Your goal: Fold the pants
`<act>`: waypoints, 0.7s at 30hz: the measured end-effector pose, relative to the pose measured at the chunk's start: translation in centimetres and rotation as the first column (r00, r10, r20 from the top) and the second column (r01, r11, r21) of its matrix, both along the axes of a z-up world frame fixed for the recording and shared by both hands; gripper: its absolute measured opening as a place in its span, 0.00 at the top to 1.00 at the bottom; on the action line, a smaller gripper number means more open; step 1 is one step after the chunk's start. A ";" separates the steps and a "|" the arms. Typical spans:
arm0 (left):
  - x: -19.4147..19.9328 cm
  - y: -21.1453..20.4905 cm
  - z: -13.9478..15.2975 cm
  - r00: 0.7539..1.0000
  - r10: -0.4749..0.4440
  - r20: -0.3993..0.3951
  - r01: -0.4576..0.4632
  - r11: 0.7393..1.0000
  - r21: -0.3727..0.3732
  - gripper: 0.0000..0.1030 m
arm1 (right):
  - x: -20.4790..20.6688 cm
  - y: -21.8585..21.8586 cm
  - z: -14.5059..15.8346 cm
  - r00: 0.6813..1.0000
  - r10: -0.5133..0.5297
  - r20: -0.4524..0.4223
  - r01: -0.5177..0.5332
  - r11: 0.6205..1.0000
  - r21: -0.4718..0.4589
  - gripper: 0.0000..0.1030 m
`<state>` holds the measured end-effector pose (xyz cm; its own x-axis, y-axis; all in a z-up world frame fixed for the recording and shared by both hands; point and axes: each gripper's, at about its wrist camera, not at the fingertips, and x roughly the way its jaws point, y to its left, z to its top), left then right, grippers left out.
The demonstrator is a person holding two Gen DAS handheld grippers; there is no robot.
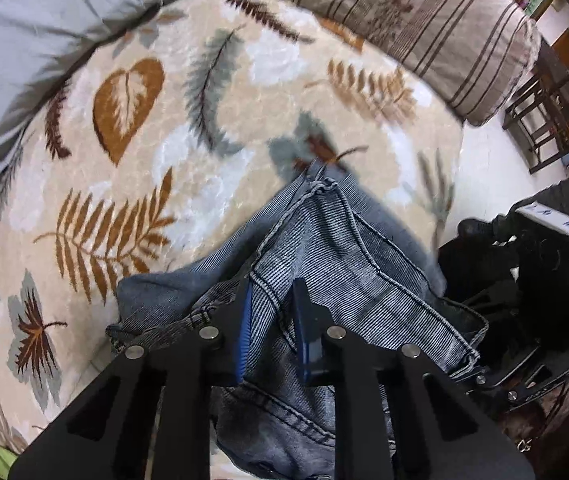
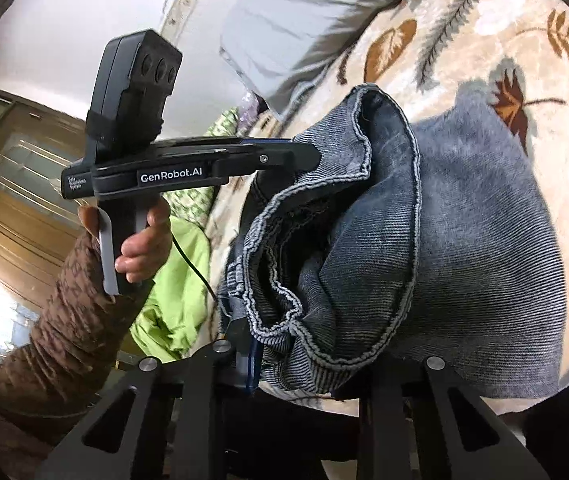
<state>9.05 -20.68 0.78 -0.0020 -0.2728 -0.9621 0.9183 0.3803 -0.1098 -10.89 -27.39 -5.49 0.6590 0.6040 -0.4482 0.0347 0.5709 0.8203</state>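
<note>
Left gripper (image 1: 272, 332) jaws clamped on a fold of the jeans (image 1: 336, 264), denim bunched between the blue pads. Right gripper (image 2: 296, 360) jaws pinching a hemmed edge of the same jeans, 1 pad hidden under cloth. Probably heavy, limp denim with thick seams: best held at hems or waistband, likely to sag between the 2 grips. Ahead of the jaws, open leaf-print blanket (image 1: 144, 152) on the bed; beyond, grey pillow (image 1: 44, 24) and striped bolster (image 1: 424, 28) bounding it.
</note>
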 end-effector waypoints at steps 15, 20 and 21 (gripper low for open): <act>-3.6 -6.6 -2.4 0.998 0.007 0.057 -0.010 0.999 0.038 0.84 | -1.8 -4.9 -3.4 0.989 -0.131 -0.074 0.135 0.989 0.054 0.77; -3.6 -7.2 -4.1 0.996 0.047 0.073 -0.051 0.997 0.060 0.84 | -0.2 -4.9 -5.0 0.980 -0.139 -0.144 0.148 0.988 0.052 0.76; -3.5 -7.3 -4.5 0.995 0.063 0.078 -0.068 0.996 0.060 0.84 | 0.0 -5.2 -5.5 0.977 -0.139 -0.160 0.149 0.988 0.050 0.75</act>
<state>5.51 -27.94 -3.74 0.0878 -0.2092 -0.9739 0.8959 0.4441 -0.0146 -10.91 -32.61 -10.97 0.6662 0.5373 -0.5172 0.2424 0.4999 0.8315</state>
